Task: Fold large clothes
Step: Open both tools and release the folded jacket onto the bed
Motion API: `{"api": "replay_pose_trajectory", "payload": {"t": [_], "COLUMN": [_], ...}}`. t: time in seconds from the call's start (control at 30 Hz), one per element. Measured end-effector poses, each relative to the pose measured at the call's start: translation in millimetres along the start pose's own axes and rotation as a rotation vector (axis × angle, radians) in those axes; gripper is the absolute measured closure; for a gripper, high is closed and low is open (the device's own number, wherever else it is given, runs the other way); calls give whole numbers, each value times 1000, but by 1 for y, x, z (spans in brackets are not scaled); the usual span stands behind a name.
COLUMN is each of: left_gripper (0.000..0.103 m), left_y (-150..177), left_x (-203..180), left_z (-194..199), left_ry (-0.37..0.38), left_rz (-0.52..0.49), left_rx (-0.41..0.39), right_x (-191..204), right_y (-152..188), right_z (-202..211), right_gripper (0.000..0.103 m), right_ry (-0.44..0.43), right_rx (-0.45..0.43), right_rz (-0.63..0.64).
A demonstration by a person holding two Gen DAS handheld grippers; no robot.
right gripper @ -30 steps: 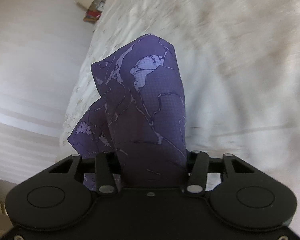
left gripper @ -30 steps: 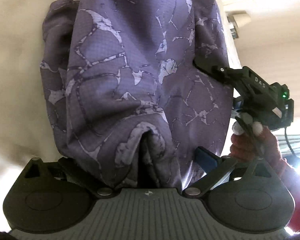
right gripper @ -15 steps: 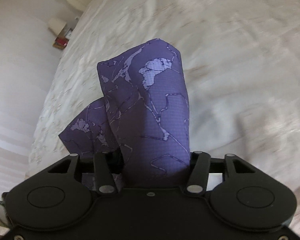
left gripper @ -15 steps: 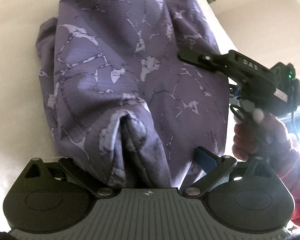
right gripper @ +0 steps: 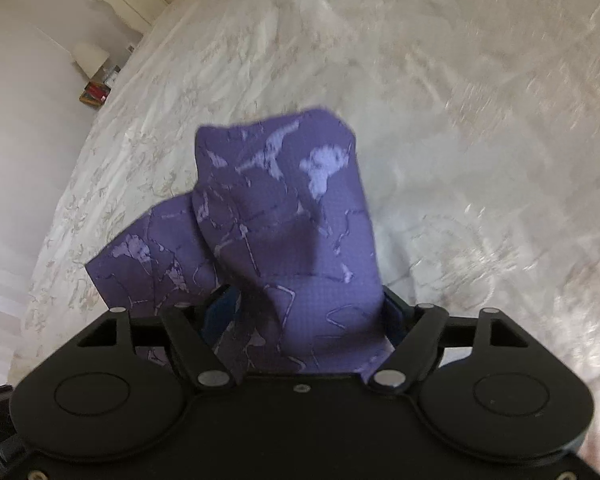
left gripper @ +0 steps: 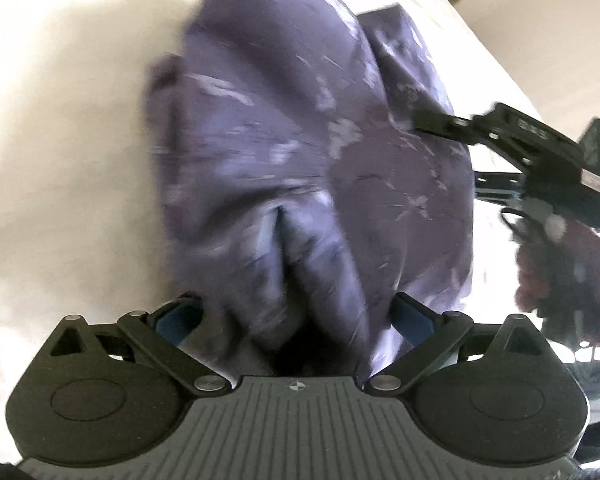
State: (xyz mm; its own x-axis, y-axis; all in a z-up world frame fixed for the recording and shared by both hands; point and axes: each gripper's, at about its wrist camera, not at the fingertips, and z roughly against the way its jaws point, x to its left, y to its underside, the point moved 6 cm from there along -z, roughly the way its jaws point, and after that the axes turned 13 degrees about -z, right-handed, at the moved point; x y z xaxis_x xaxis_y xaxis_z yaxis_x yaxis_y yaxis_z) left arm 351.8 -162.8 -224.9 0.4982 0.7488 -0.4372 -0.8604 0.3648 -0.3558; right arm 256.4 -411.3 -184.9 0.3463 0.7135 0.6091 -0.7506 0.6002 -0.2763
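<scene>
Found the purple garment [left gripper: 300,140] bunched in thick folds, its far end down on the pale bed [right gripper: 460,120] and its near end gathered up between both sets of fingers; could not make out any sleeve or collar in the blur. Judged the step in hand to be the laying-down of a finished fold and the letting-go. Reckoned it best done by lowering both held corners level onto the bed, freeing them together, then drawing straight back along the line of the fingers so as not to drag the top layer out of square; thought a light press along the crease would help afterwards. Saw the right gripper [right gripper: 304,308] with its jaws opening, spread wide, blue pads showing on either side and the cloth lying slack between them rather than pinched. From the left wrist view, caught one of its fingers [left gripper: 436,124] resting against the garment's far right side, carried by a hand [left gripper: 560,276] in dark red knit. Saw the left gripper [left gripper: 296,312] spread fairly wide too, with a fat roll of cloth filling the gap; could not tell through the smear whether its pads pressed or merely flanked it. Noticed a nightstand with a lamp [right gripper: 92,56] well off beyond the bed's far corner.
</scene>
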Motion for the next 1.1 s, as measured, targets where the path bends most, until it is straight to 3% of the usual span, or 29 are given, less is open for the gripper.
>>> {"api": "replay_pose_trajectory", "payload": {"t": [0.17, 0.27, 0.4, 0.57, 0.67, 0.83, 0.97, 1.1], "left_gripper": [2, 4, 6, 6, 6, 7, 5, 6], "left_y": [22, 15, -19, -77, -101, -118, -103, -96], "left_x": [26, 8, -31, -59, -34, 31, 66, 60], "left_z": [46, 72, 94, 79, 57, 25, 17, 23], "left_ry": [-182, -299, -334, -332, -423, -582, -560, -570], "left_rz": [17, -107, -259, -348, -311, -120, -20, -48], "left_rx": [-22, -56, -155, -254, -265, -194, -129, -132], "right_x": [0, 5, 15, 30, 36, 29, 14, 7], "right_y": [-6, -8, -14, -29, -37, -49, -55, -55], "right_z": [26, 34, 34, 19, 6, -19, -35, -42], "right_gripper": [21, 21, 21, 21, 21, 18, 10, 6], "right_ry": [61, 108, 117, 109, 126, 188, 193, 207], "right_rx": [-114, -164, -187, -184, -177, -149, -108, -85], "right_rz": [83, 164, 238, 299, 316, 295, 240, 218]}}
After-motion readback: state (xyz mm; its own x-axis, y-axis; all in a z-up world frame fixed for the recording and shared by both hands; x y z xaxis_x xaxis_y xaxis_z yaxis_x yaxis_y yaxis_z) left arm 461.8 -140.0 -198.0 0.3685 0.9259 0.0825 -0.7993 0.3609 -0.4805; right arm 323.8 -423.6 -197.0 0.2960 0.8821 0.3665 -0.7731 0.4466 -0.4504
